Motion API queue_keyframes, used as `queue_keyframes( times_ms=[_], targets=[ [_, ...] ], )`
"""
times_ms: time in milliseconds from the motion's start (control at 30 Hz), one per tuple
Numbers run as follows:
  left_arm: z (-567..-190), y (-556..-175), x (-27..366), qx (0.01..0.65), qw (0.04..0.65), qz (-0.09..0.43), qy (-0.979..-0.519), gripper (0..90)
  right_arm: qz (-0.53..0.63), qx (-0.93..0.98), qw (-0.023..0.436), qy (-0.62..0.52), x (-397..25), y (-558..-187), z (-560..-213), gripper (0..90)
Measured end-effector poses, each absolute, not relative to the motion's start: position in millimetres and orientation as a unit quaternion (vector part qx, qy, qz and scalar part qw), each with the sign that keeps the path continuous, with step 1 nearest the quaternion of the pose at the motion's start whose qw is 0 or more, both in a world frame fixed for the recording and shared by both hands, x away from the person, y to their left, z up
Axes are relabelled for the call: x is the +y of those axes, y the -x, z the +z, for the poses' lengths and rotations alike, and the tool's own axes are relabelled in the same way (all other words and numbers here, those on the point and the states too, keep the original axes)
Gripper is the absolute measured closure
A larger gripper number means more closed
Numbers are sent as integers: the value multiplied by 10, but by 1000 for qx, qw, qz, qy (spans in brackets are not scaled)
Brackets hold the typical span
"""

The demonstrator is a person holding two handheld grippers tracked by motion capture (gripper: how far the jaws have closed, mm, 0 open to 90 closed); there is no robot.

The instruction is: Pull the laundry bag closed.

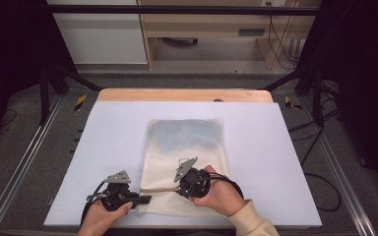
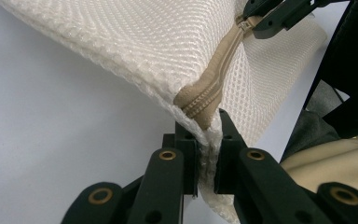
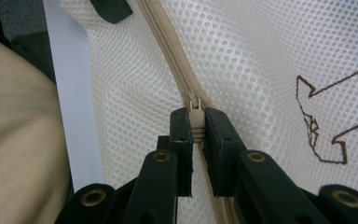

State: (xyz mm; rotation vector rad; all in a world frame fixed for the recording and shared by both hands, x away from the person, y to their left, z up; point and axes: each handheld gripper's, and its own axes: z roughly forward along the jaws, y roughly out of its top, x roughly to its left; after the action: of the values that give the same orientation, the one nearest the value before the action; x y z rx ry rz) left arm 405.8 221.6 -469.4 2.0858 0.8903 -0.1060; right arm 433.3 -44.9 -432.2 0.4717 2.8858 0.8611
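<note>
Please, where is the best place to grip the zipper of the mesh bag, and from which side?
Probably grip the zipper pull, the small beige tab standing off the zipper tape. Come along the tape line, as the right tongs do, while the left tongs pinch the mesh bag corner.

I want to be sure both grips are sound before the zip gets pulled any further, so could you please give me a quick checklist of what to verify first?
1. Right gripper shut on the zipper pull: ok, the tab sits between its jaws.
2. Left gripper clamping the corner of the mesh bag at the end of the zipper: ok.
3. Zipper tape taut between the two grippers: ok, it runs straight in the high view.
4. Mesh clear of the slider: cannot tell, the jaws cover it.
5. Bag on the table, away from its edges: ok.
</note>
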Motion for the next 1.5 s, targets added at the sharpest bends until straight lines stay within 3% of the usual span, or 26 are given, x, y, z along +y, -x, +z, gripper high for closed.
queue_keyframes(
  times_ms=[1500],
  targets=[
    [-4697,-4049,2232,357,419,-40,-834,828,311,927,68,-197,-879,-4254,-4354,820]
  ],
)
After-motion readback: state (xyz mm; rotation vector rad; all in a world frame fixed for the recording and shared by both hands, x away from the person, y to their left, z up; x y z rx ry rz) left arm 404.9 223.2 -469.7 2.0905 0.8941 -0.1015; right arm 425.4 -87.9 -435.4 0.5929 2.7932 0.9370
